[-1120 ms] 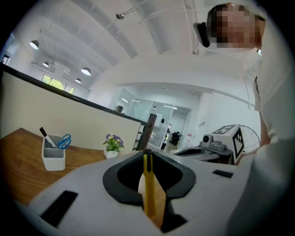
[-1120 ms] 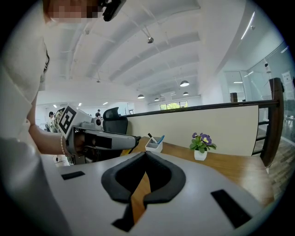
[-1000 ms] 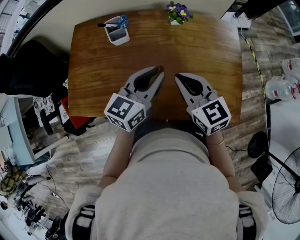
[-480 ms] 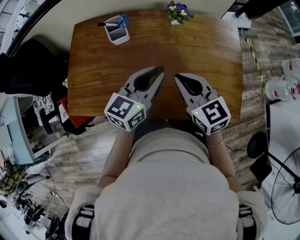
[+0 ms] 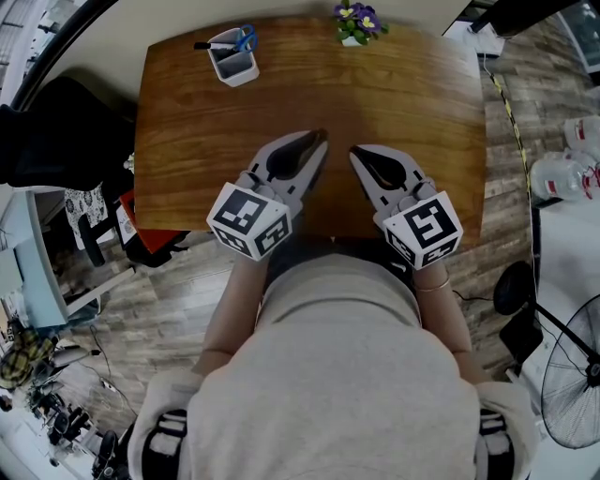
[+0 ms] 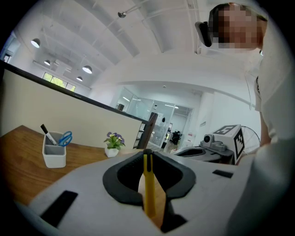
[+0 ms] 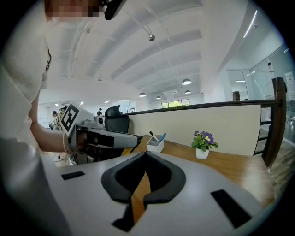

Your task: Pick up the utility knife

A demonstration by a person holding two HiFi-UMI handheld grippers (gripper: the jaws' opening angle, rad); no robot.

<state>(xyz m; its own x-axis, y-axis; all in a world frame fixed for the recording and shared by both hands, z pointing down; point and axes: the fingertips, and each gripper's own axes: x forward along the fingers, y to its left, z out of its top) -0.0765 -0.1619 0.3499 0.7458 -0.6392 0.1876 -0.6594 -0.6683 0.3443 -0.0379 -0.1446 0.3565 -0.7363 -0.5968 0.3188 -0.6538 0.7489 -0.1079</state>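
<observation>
Your left hand-held gripper (image 6: 147, 153) clamps the utility knife (image 6: 149, 191), long axis along its jaws, over the bench's (image 6: 16, 154) near edge. Your right hand-held gripper (image 7: 144, 154) is closed and empty.

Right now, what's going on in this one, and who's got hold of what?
A person stands at a wooden table with a gripper in each hand. The left gripper is shut on a yellow utility knife, held edge-on between its jaws over the table. The right gripper is shut with nothing in it, close beside the left one. A white pen holder and a small flower pot sit at the table's far edge, away from both grippers.
</observation>
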